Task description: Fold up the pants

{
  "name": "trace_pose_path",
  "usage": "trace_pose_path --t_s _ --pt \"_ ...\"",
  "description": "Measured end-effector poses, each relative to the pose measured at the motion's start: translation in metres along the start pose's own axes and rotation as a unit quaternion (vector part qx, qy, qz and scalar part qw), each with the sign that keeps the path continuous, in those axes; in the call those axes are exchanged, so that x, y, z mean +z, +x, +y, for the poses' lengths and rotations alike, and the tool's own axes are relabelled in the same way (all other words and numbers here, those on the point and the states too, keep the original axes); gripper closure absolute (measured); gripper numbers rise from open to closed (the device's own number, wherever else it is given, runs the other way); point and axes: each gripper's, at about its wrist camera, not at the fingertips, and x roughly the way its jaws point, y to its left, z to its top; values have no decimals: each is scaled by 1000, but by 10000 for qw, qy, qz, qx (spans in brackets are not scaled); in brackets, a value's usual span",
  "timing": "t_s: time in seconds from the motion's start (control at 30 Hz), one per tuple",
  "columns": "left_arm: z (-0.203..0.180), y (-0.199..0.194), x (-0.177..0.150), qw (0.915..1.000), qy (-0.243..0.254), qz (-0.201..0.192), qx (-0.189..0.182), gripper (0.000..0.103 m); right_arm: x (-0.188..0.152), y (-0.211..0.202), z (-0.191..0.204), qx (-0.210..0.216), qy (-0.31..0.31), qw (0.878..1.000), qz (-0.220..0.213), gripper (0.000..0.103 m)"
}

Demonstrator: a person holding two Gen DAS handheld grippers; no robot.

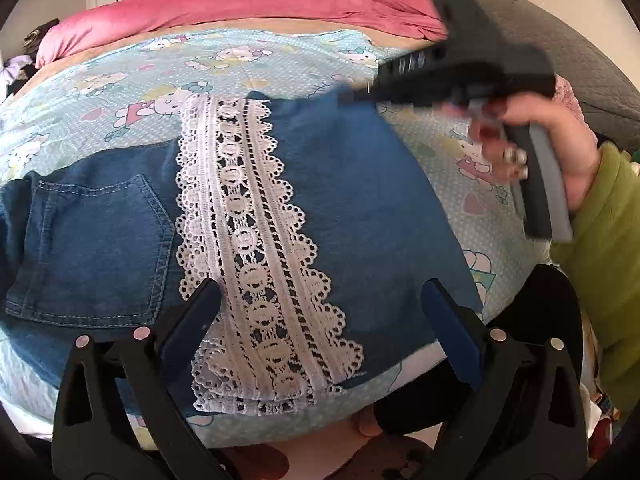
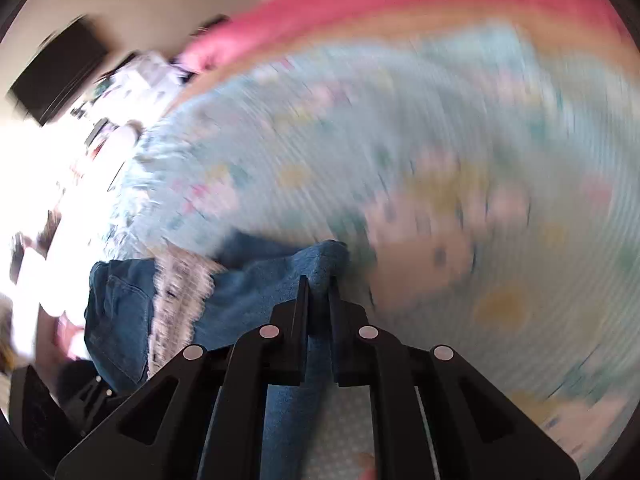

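Note:
Blue denim pants (image 1: pixel 352 200) lie folded on the bed, with a white lace strip (image 1: pixel 256 240) running down the middle and a back pocket (image 1: pixel 92 248) at the left. My left gripper (image 1: pixel 320 292) is open just above the near edge, one finger on each side of the lace, nothing pinched. A hand in a green sleeve (image 1: pixel 600 260) holds my right gripper (image 1: pixel 348 98) at the pants' far right corner. In the blurred right wrist view that gripper (image 2: pixel 319 280) is shut on a raised fold of denim (image 2: pixel 324 258) that sticks up between its fingers.
The pants rest on a light blue cartoon-cat bedsheet (image 1: pixel 120 80). A pink blanket (image 1: pixel 240 0) is bunched along the far side and a grey quilted cover (image 1: pixel 580 60) lies at the far right. Room clutter (image 2: pixel 120 80) shows beyond the bed's left edge.

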Motion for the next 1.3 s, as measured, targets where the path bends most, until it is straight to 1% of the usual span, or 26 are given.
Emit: trace_pose_path --t_s 0.03,0.07,0.17,0.23,0.27,0.33,0.37,0.43,0.47,0.5,0.53,0.57,0.63,0.67,0.77,0.87,0.97,1.03,1.13,1.23,1.3 --pt "0 1 0 10000 43 -5 23 9 2 -3 6 -150 -258 9995 -98 95" --pt "-1 2 -1 9999 78 -18 62 9 1 1 12 -395 -488 9980 -54 95" --pt "-3 2 -4 9998 120 -45 123 9 -10 28 17 -991 -875 9908 295 94" --pt "-4 2 -6 9997 179 -50 179 9 -16 36 16 -1136 -1020 9878 298 93" --pt "-3 2 -8 9996 195 -56 218 9 -17 35 14 -1141 -970 9884 264 89" --pt "-2 0 -9 9997 155 -76 193 9 -16 21 8 -1193 -725 9901 130 81" --pt "0 -3 -10 9998 110 -114 140 9 -17 9 7 -1219 -686 9902 -27 79" --pt "5 -11 -10 9998 8 -184 65 9 -21 -17 10 -1175 -728 9899 -312 79" --pt "8 -18 -11 9996 -49 -294 20 9 -27 -29 13 -1107 -756 9900 -444 79" --pt "12 -25 -11 9991 -103 -410 43 9 -35 -45 17 -974 -816 9902 -587 79" --pt "13 -29 -10 9988 -128 -470 70 9 -43 -57 21 -866 -885 9900 -677 77" --pt "16 -34 -9 9984 -149 -539 101 9 -48 -64 26 -818 -946 9895 -723 73" --pt "19 -38 -7 9978 -169 -615 156 9 -67 -78 42 -673 -1182 9876 -784 72" --pt "20 -38 -6 9980 -151 -581 209 9 -76 -82 47 -579 -1256 9873 -777 72" --pt "24 -36 -8 9972 -202 -491 526 9 -110 -84 63 -280 -1423 9876 -596 72" --pt "31 -30 -11 9964 -300 -326 721 9 -126 -72 78 -187 -1545 9873 -332 72" --pt "33 -21 -14 9972 -244 -132 689 9 -144 -54 89 -291 -1756 9840 -18 72" --pt "34 -13 -18 9971 -195 22 730 9 -154 -39 85 -653 -1748 9819 322 72" --pt "29 -8 -20 9965 -41 58 831 9 -157 -40 77 -539 -1503 9868 271 72" --pt "30 -9 -21 9968 -93 54 788 9 -158 -42 76 -550 -1450 9876 250 72" --pt "30 -11 -21 9970 -141 45 762 9 -158 -46 78 -543 -1411 9882 237 70"
